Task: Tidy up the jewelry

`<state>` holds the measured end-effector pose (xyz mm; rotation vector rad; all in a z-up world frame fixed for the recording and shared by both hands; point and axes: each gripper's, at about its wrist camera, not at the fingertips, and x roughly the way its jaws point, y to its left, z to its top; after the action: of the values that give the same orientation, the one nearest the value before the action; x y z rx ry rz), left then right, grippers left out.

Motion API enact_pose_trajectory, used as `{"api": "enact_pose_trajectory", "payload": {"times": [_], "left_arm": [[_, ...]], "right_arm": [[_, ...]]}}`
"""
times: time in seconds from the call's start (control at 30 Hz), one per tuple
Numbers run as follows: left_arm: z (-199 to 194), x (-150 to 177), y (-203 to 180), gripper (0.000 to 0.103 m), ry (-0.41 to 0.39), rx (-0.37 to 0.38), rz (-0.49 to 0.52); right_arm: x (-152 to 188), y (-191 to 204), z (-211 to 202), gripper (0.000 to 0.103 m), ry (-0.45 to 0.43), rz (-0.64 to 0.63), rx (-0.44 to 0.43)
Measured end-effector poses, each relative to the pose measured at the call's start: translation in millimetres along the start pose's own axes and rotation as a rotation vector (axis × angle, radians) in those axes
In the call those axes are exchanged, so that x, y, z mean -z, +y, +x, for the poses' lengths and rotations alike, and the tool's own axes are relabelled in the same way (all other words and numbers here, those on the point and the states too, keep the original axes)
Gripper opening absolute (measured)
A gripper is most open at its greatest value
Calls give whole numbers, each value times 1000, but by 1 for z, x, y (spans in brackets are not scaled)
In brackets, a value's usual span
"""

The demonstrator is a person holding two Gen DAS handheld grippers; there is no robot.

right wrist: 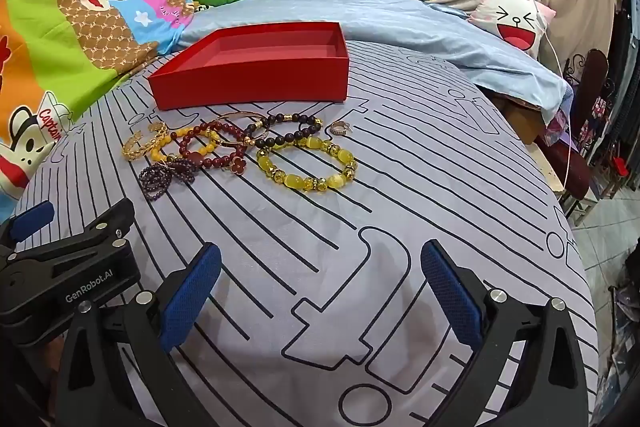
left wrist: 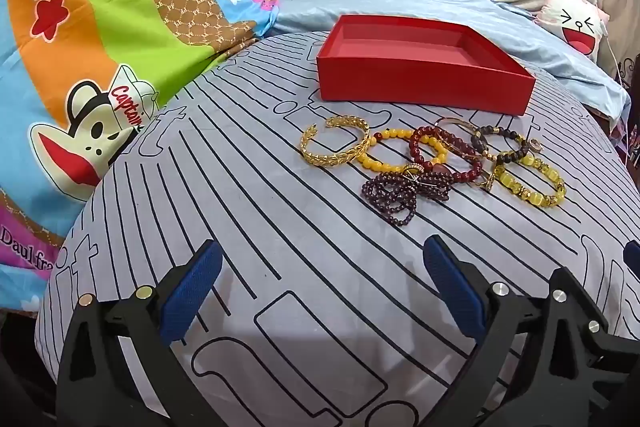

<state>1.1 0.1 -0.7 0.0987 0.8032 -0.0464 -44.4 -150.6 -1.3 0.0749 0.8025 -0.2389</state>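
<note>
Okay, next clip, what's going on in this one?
A person holds a two-finger gripper in each hand over a bed. The left gripper and right gripper are both open and empty, short of a cluster of bracelets lying on the striped sheet. A red box sits empty just behind them. A small ring lies beside the cluster. Nothing is sorted yet.

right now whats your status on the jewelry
Left tool open, empty. Right tool open, empty. Bracelets heaped on the bedsheet in front of the red box, box empty. Nothing blocking.
</note>
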Motion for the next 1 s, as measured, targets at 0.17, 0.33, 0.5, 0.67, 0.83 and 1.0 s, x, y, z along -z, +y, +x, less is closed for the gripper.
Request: {"api": "enact_pose_trajectory", "payload": {"times": [0.17, 0.33, 0.5, 0.67, 0.83, 1.0], "left_arm": [[2, -1, 4, 96, 7, 4, -1], [4, 0, 3, 96, 6, 7, -3], [5, 0, 2, 96, 4, 7, -5], [4, 1, 3, 96, 3, 8, -6], [4, 0, 3, 96, 3, 8, -7], [3, 0, 3, 96, 3, 10, -8]], "right_arm": [[0, 1, 2, 97, 8, 3, -2], [3, 3, 2, 97, 5, -6, 11], [1, 2, 2, 97, 8, -3, 12], [2, 2, 5, 97, 10, -1, 11], [2, 2, 6, 97, 11, -2, 11], [2, 2, 6, 97, 11, -2, 11]]}}
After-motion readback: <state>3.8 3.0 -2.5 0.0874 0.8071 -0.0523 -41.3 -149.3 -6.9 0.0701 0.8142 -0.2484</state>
